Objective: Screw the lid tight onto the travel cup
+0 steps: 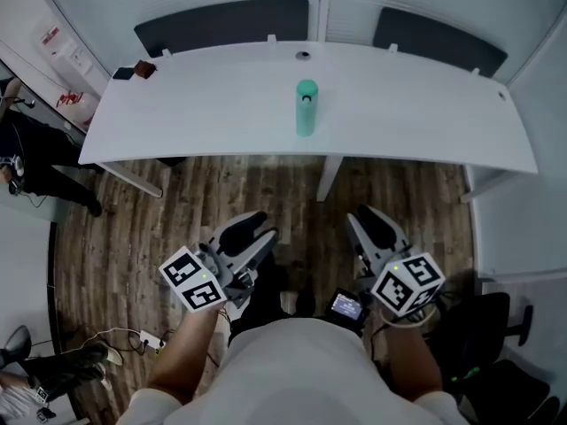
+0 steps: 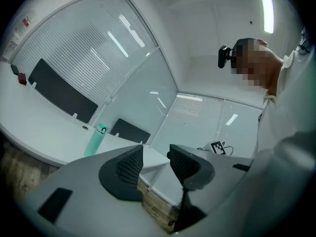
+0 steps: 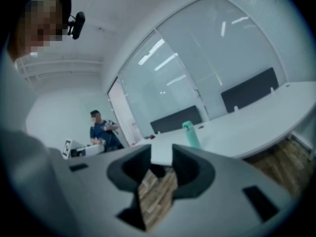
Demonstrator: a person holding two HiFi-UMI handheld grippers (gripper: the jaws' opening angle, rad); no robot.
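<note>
A mint-green travel cup (image 1: pixel 306 109) stands upright in the middle of the white table (image 1: pixel 213 113), its lid (image 1: pixel 306 88) sitting on top. The cup also shows far off in the left gripper view (image 2: pixel 95 141) and the right gripper view (image 3: pixel 191 135). My left gripper (image 1: pixel 257 230) hangs low over the wood floor, well short of the table, jaws apart with nothing between them (image 2: pixel 155 154). My right gripper (image 1: pixel 372 224) is held level with it on the right, also open and empty (image 3: pixel 161 154).
A dark phone and a small reddish thing (image 1: pixel 135 71) lie at the table's far left corner. A cable hole (image 1: pixel 303 55) sits behind the cup. Dark panels (image 1: pixel 221 20) line the far edge. A person (image 1: pixel 35 158) stands at left; cables (image 1: pixel 133 335) lie on the floor.
</note>
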